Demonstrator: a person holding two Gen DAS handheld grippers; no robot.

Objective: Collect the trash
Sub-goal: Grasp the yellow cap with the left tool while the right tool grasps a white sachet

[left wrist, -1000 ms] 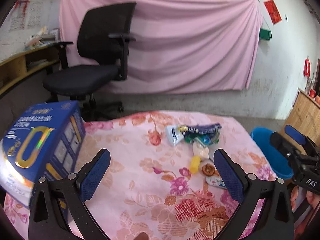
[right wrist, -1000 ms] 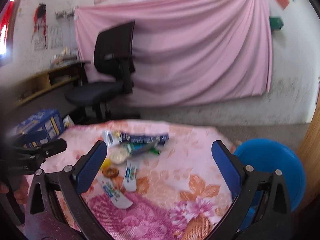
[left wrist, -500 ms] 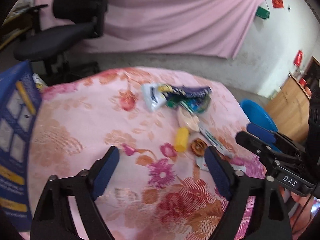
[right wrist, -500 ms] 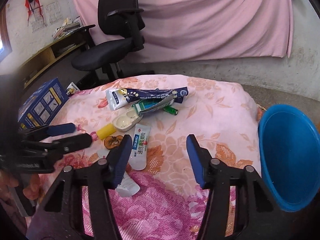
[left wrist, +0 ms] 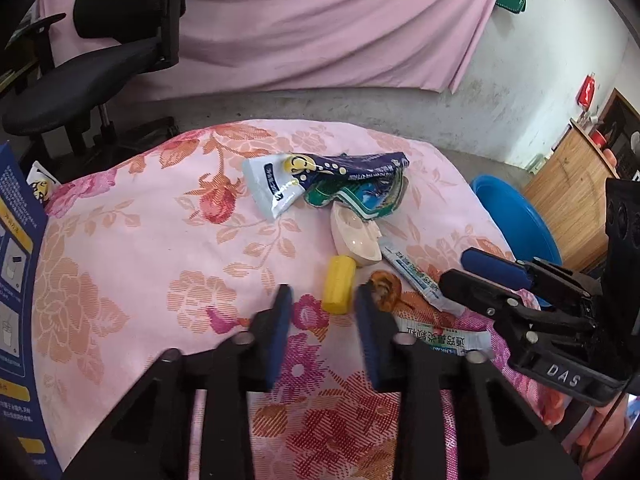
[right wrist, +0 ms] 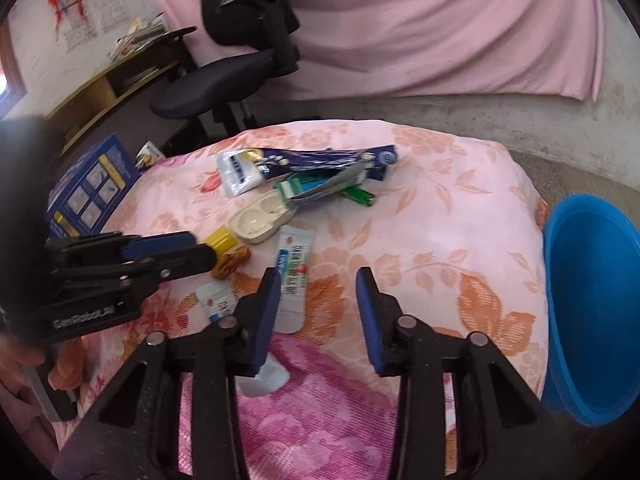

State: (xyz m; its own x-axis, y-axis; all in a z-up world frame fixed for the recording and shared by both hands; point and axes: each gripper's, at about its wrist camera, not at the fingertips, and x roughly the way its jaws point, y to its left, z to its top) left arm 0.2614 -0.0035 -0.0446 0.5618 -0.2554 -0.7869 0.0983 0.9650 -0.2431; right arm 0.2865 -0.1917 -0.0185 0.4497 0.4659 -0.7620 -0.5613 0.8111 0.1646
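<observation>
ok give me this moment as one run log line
task: collect trash | left gripper: open, nothing held, at yellow cap | right gripper: open, nothing held, near white tube | blue basin: no trash visible

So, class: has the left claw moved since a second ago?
Yes. The left claw has come forward and down toward the small yellow cap on the floral cloth, and its fingers have narrowed; earlier it sat well back, spread wide.
</observation>
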